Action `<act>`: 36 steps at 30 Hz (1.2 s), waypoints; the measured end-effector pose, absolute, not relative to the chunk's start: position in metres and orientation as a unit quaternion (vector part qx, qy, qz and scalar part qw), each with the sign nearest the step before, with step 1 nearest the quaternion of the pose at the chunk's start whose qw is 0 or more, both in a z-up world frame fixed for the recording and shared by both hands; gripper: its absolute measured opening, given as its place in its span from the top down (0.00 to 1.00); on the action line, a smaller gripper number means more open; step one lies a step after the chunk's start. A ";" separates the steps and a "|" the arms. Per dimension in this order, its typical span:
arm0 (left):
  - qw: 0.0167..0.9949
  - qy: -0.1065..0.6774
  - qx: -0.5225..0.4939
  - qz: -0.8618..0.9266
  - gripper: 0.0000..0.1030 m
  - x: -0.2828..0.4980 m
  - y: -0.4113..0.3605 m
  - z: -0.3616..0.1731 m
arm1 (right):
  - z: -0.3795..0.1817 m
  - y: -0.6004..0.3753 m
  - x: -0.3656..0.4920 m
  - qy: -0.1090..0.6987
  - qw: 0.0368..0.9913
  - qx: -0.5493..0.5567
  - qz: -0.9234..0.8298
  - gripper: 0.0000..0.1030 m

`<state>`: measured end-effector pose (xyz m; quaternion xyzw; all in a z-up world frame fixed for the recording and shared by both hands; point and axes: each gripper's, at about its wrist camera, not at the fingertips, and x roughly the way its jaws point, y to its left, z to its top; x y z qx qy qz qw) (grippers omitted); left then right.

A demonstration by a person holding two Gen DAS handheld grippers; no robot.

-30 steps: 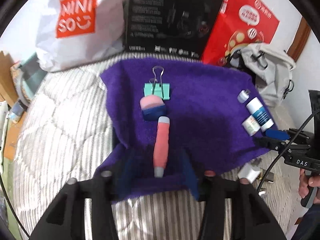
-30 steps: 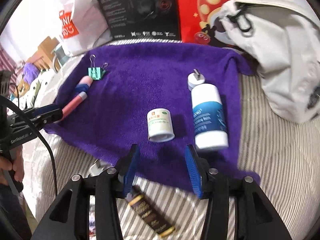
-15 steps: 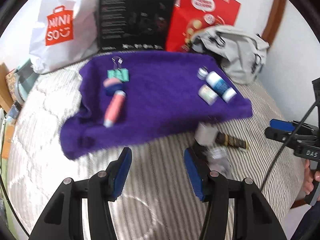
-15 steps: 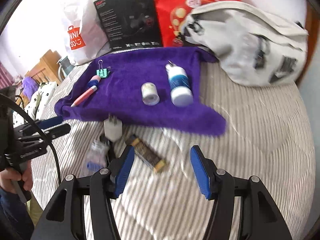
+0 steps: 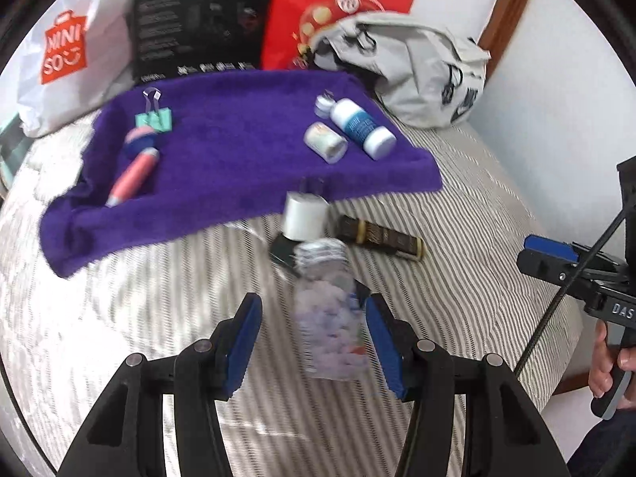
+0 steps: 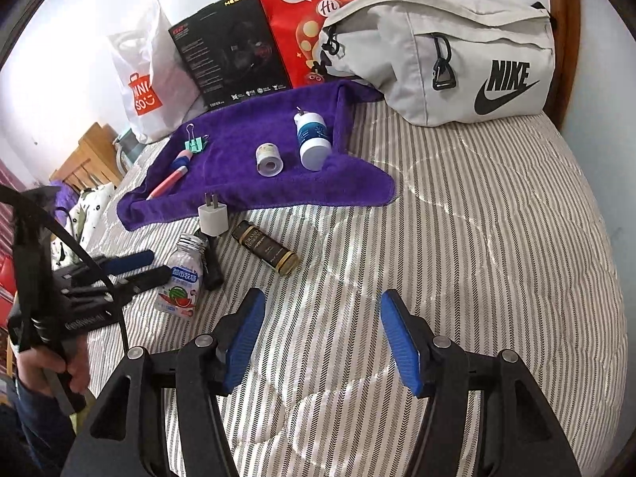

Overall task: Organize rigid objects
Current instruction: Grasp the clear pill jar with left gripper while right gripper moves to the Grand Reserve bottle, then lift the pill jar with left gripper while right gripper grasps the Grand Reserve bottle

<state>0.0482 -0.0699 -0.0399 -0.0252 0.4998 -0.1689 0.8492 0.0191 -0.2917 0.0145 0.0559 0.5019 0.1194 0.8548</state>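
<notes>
A purple towel (image 5: 238,159) (image 6: 238,131) holds a green binder clip (image 5: 155,119), a pink pen (image 5: 133,177), a white jar (image 5: 325,142) and a blue-and-white bottle (image 5: 361,125). In front of it on the striped mattress lie a white charger (image 5: 304,214) (image 6: 212,218), a dark tube (image 5: 381,234) (image 6: 266,248) and a clear mint bottle (image 5: 330,318) (image 6: 181,278). My left gripper (image 5: 314,318) (image 6: 153,264) is open, and the mint bottle lies between its fingers, not clamped. My right gripper (image 6: 322,310) (image 5: 548,250) is open over bare mattress, holding nothing.
A grey Nike bag (image 6: 457,59), a red paper bag (image 6: 318,20), a black box (image 6: 230,47) and a white shopping bag (image 6: 147,79) line the back by the wall. A black item (image 6: 212,266) lies under the charger. A hand (image 6: 59,369) holds the left gripper's handle.
Both grippers pulled back from the towel. The left one left the pink pen and swung right to the loose items, now straddling the mint bottle. The right one backed off over the bare mattress.
</notes>
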 end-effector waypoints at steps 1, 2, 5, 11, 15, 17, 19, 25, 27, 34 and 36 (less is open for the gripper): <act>0.847 0.503 -0.024 -0.170 0.49 0.048 -0.073 -0.043 | 0.013 -0.292 0.019 0.503 0.854 0.057 0.122 0.41; 0.845 0.506 -0.023 -0.172 0.49 0.048 -0.076 -0.046 | 0.012 -0.293 0.018 0.505 0.853 0.057 0.123 0.41; 0.838 0.519 -0.020 -0.167 0.49 0.051 -0.083 -0.057 | 0.008 -0.293 0.019 0.509 0.850 0.056 0.122 0.41; 0.838 0.523 -0.001 -0.158 0.50 0.053 -0.088 -0.066 | 0.002 -0.294 0.022 0.514 0.847 0.060 0.124 0.41; 0.842 0.514 0.011 -0.163 0.60 0.051 -0.093 -0.067 | -0.005 -0.294 0.025 0.520 0.843 0.060 0.121 0.41; 0.843 0.511 0.014 -0.169 0.61 0.052 -0.094 -0.066 | -0.008 -0.293 0.026 0.524 0.841 0.061 0.120 0.41; 0.842 0.511 0.010 -0.173 0.61 0.053 -0.091 -0.066 | -0.011 -0.291 0.027 0.528 0.839 0.059 0.120 0.41; 0.847 0.509 0.015 -0.149 0.62 0.052 -0.065 -0.061 | -0.014 -0.283 0.032 0.532 0.836 0.052 0.124 0.41; 0.848 0.511 0.013 -0.138 0.62 0.053 -0.052 -0.060 | -0.015 -0.277 0.036 0.532 0.836 0.046 0.131 0.41; 0.849 0.517 -0.001 -0.105 0.63 0.053 -0.010 -0.066 | -0.025 -0.239 0.065 0.531 0.830 -0.002 0.172 0.41; 0.850 0.516 -0.007 -0.109 0.63 0.052 -0.006 -0.066 | -0.031 -0.227 0.074 0.532 0.827 -0.028 0.181 0.41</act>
